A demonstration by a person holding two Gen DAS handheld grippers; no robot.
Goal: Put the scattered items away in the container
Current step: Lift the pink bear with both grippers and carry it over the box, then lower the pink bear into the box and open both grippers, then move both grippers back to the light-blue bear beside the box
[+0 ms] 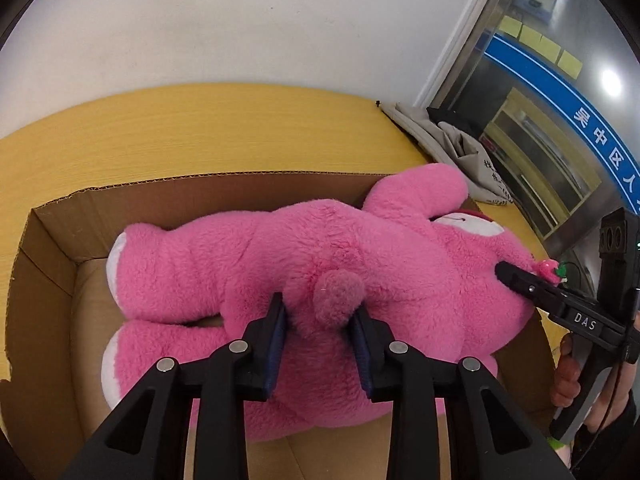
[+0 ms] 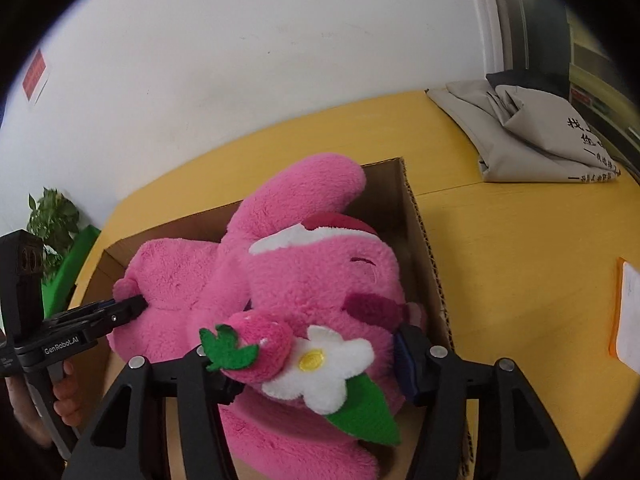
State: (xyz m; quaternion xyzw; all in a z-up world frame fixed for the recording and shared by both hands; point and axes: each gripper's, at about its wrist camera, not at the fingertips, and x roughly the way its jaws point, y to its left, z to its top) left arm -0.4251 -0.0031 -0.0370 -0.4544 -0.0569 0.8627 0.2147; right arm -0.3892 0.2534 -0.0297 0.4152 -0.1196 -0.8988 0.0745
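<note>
A big pink plush toy point(image 1: 280, 248) lies across the open cardboard box point(image 1: 60, 220) on the yellow table, partly above the box's rim. My left gripper point(image 1: 320, 320) is shut on its rump, the pads pressing into the fur on both sides of the dull pink tail point(image 1: 338, 296). My right gripper point(image 2: 316, 356) is shut on the toy's head point(image 2: 320, 276), behind a felt strawberry point(image 2: 256, 348) and a white flower point(image 2: 320, 364). The strawberry hides its left finger. Each view also shows the other gripper's tip sunk in the fur: the right gripper point(image 1: 516, 280) and the left gripper point(image 2: 128, 306).
A folded grey cloth bag point(image 2: 540, 136) lies at the table's far right corner, by a glass door point(image 1: 560, 120). An orange-edged white sheet point(image 2: 628, 312) sits at the right edge. A green plant point(image 2: 52, 216) stands beyond the table's left. A white wall is behind.
</note>
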